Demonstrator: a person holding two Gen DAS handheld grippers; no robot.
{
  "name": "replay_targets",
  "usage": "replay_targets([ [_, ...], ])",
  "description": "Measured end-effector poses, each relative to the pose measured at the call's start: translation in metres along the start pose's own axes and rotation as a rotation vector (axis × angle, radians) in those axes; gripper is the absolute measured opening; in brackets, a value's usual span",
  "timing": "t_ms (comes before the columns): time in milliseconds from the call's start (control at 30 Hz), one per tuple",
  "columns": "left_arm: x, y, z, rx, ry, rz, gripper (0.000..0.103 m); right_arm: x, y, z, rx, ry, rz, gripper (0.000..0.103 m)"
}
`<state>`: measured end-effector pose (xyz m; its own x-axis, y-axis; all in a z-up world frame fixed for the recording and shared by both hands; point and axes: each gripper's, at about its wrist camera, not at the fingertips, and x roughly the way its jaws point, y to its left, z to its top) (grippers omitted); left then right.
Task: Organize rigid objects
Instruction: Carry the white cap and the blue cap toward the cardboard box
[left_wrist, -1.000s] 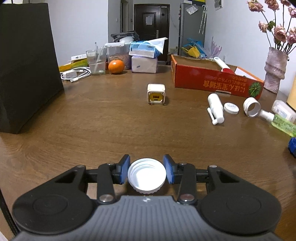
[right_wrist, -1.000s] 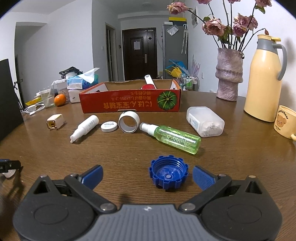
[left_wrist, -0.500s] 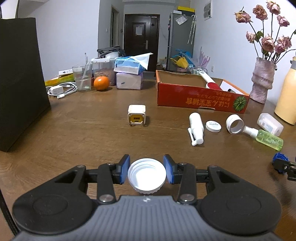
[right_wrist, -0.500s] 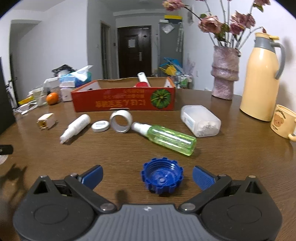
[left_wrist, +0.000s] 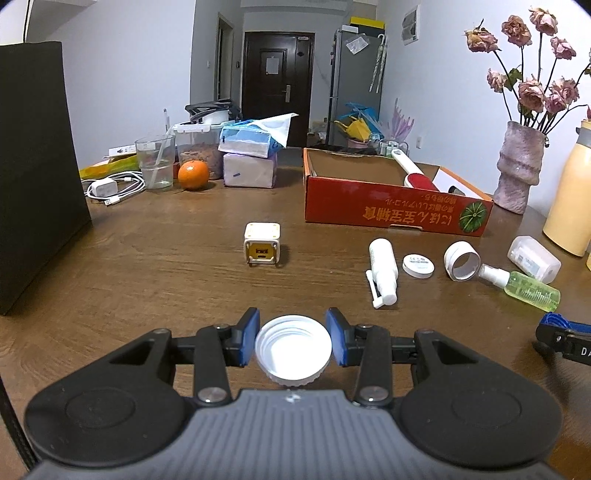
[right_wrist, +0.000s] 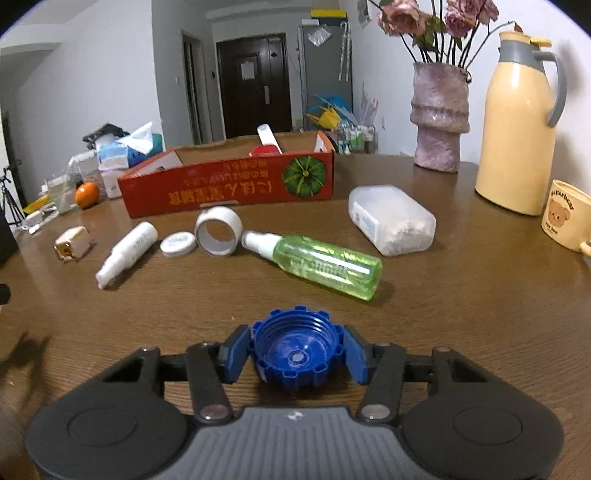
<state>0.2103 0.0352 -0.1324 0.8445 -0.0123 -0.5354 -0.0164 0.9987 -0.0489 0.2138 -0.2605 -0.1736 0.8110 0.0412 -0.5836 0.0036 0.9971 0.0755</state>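
White cap (left_wrist: 293, 349): one; blue cap (right_wrist: 295, 347): one.

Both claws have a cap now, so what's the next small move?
Probably lift the right claw clear of the table. Its jaws have just been closing on the blue cap, while the left claw already grips the white cap; the red box lies ahead.

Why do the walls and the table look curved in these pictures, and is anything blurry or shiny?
Left wrist view: the fisheye lens bows the walls and darkens the corners; the white cap is sharp, and the table shows a soft sheen. Right wrist view: the same bending; the blue cap is crisp, the table's near left edge is smeared, and the green spray bottle carries bright glints.
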Motion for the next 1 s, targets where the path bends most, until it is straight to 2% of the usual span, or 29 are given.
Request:
replay_targets([
  [433, 0.000, -0.010, 0.016, -0.008, -0.034, -0.043, 0.041, -0.010, 0.008, 0.013, -0.009, -0.062, 0.034, 0.053],
  [1000, 0.010, -0.038, 0.059, -0.007, -0.092, -0.095, 0.041, -0.011, 0.024, 0.051, -0.035, -0.148, 0.085, 0.053],
])
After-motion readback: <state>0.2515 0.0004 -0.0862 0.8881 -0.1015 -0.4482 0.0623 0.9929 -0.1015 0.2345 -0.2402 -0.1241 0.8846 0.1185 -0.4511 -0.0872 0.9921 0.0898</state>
